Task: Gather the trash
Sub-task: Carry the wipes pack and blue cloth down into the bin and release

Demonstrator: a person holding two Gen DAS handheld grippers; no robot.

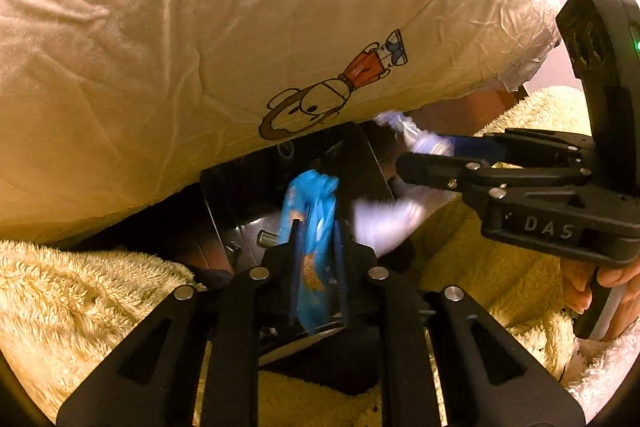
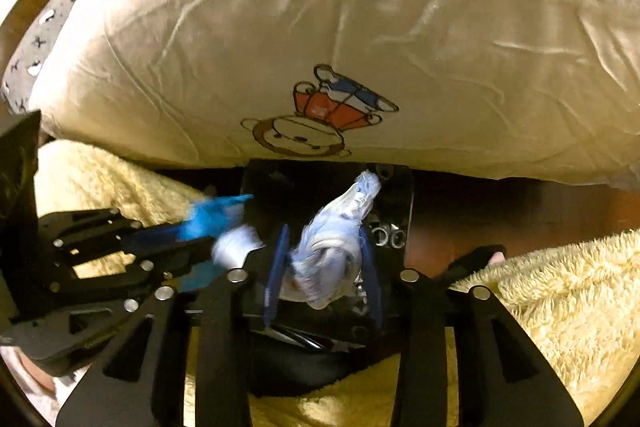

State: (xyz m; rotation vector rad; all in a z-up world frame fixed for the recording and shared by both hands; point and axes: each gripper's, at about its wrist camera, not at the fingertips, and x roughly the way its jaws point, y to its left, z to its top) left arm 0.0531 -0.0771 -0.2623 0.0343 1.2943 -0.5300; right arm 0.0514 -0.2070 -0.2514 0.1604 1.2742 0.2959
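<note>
My left gripper (image 1: 317, 227) points steeply down over a dark bin (image 1: 240, 195) and is shut on a crumpled blue wrapper (image 1: 316, 203) that sticks out past the fingertips. My right gripper (image 2: 324, 231) hangs beside it over the same bin (image 2: 396, 187). A crumpled pale blue-white wrapper (image 2: 344, 219) fills the gap between its fingers and touches both. Each view shows the other gripper from the side: the right gripper (image 1: 416, 151) and the left gripper (image 2: 200, 231) with the blue wrapper (image 2: 212, 211). A blurred white scrap (image 1: 384, 223) shows between the two grippers.
A big cream pillow (image 1: 240, 27) printed with a cartoon bear overhangs the bin's far side. Fluffy yellow blanket (image 1: 80, 307) lies left, right and in front of the bin. A person's hand (image 1: 616, 283) holds the right gripper's handle. Brown wood (image 2: 520, 211) shows under the pillow.
</note>
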